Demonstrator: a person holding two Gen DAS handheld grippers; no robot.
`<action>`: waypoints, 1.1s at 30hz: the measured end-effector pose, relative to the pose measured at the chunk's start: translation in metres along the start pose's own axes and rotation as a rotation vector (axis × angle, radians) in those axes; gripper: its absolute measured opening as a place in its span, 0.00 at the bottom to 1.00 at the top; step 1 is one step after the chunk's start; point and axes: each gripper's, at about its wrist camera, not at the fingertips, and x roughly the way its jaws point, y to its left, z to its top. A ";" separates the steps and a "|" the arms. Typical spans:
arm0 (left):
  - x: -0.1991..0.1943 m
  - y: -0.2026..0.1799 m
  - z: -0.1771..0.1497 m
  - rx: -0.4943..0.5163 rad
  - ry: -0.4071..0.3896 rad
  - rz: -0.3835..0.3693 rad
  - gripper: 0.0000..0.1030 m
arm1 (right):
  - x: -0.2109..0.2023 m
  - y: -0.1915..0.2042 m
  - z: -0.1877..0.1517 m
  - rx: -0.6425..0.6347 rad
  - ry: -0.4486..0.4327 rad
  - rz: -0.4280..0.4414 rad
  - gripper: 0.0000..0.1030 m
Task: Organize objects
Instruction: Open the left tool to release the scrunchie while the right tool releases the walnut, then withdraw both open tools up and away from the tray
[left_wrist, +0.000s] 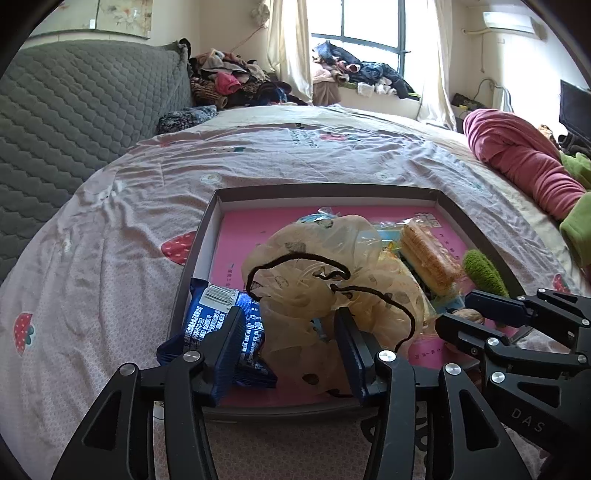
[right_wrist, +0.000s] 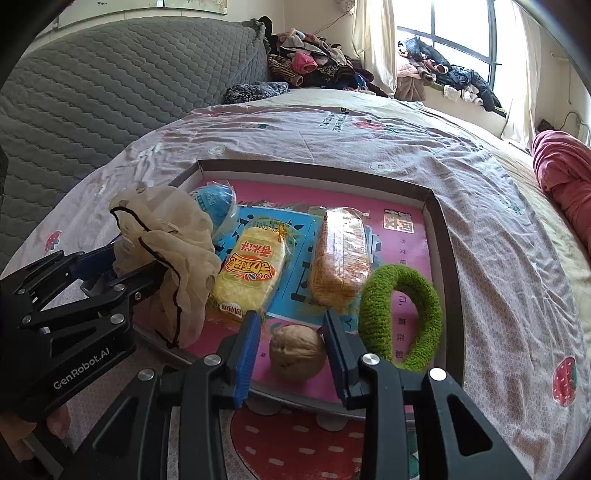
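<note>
A shallow grey tray with a pink floor lies on the bed. My left gripper is shut on a beige sheer scrunchie with black trim and a dark blue snack packet, at the tray's near left corner. My right gripper is open, its fingers on either side of a walnut on the tray floor. A green fuzzy scrunchie lies just right of it. Two yellow-orange snack packs lie behind.
A blue wrapped ball sits in the tray's far left corner. The bed has a strawberry-print sheet. A grey quilted headboard stands at the left. A red blanket lies at the right. Clothes are piled by the window.
</note>
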 end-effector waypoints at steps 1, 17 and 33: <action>0.000 0.001 0.000 -0.002 -0.003 0.002 0.55 | 0.000 0.000 0.000 0.003 0.000 -0.002 0.34; -0.006 0.002 0.001 -0.008 -0.014 0.012 0.72 | -0.009 0.000 0.003 -0.004 -0.021 -0.006 0.35; -0.021 0.001 0.005 -0.009 -0.044 0.025 0.79 | -0.022 -0.004 0.007 0.026 -0.056 -0.021 0.55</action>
